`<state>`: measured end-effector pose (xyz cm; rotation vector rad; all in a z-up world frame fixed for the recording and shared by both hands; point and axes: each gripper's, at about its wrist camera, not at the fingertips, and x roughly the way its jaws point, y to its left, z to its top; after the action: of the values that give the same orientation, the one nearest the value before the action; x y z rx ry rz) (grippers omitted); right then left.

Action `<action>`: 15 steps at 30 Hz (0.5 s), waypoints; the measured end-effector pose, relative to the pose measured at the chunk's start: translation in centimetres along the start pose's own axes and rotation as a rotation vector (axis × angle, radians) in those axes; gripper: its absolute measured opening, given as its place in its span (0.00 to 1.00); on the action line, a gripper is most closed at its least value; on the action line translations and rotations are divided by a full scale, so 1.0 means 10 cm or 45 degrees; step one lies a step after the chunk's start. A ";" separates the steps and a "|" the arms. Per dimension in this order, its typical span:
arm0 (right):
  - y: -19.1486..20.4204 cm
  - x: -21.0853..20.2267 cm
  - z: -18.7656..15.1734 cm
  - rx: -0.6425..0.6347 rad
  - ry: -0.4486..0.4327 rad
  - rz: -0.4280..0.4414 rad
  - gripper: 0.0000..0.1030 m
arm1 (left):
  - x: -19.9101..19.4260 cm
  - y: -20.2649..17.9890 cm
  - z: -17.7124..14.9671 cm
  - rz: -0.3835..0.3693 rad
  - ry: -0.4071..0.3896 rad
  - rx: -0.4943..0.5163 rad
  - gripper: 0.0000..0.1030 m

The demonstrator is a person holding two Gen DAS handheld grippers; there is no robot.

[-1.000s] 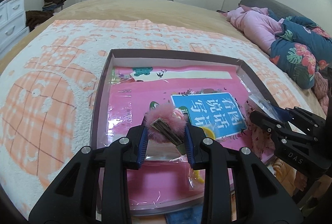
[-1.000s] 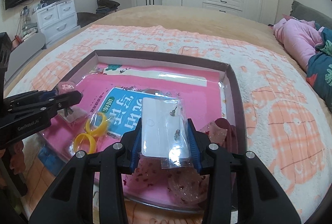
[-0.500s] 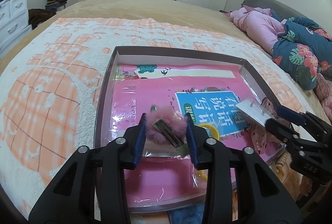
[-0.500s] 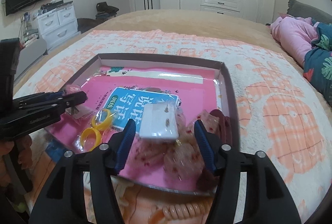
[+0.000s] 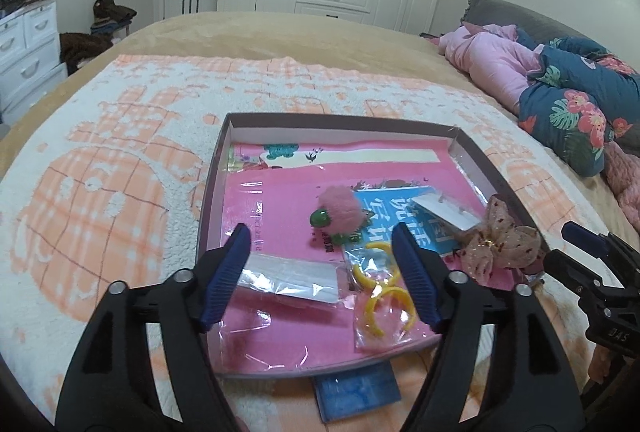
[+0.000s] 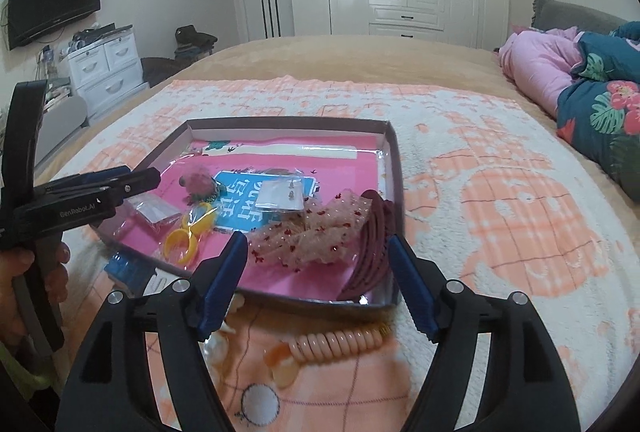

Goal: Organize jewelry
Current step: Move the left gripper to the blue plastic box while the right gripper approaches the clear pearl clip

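**Both grippers released above the jewelry tray**

Currently, in the left wrist view, the left gripper [image 5: 322, 274] is released: its blue-padded jaws stand wide apart and grip nothing. Between and just below the jaws lies a flat clear plastic packet with a white card [image 5: 289, 278], resting on the pink liner of the shallow brown-walled cardboard tray [image 5: 214, 175]. Ahead of the jaws, slightly toward the right jaw, sits the fluffy pink pom-pom hair clip with green beads [image 5: 339, 212]. Against the right jaw lie the two yellow plastic rings in a clear bag [image 5: 382, 296]. Farther ahead and right is the white earring card [image 5: 444, 211], and beyond it the sheer beige bow with red specks [image 5: 500, 238]. The right gripper [image 5: 576, 248] enters from the right edge, beside the bow.

In the right wrist view, the right gripper [image 6: 316, 282] is likewise released, jaws wide apart and holding nothing. The bow [image 6: 316, 230] lies just ahead, between the jaws, inside the tray [image 6: 394, 167]. A dark red ribbed hair band [image 6: 374, 236] leans against the tray wall by the right jaw. The earring card [image 6: 282, 195] lies farther ahead. A peach coiled hair tie [image 6: 340, 342] rests on the orange-and-white fleece blanket [image 6: 520, 216] below the jaws, outside the tray. The left gripper [image 6: 154, 177], spread apart, reaches in from the left, above the pom-pom clip [image 6: 198, 181] and rings [image 6: 186, 238].
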<state>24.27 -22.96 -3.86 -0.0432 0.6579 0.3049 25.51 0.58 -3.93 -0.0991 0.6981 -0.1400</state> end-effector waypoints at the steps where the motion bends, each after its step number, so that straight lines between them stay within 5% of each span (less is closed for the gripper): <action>1: 0.00 -0.03 -0.01 0.001 -0.003 0.001 0.69 | -0.03 -0.01 0.00 -0.003 -0.007 0.002 0.67; 4: -0.01 -0.09 -0.02 0.008 -0.016 0.005 0.71 | -0.13 -0.03 -0.01 -0.014 -0.029 -0.002 0.76; 15: -0.02 -0.42 -0.13 0.014 -0.054 0.013 0.73 | -0.43 -0.09 -0.06 -0.033 -0.088 0.007 0.81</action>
<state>20.43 -24.43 -2.33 -0.0231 0.6176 0.3111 21.83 0.32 -1.54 -0.1075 0.6276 -0.1625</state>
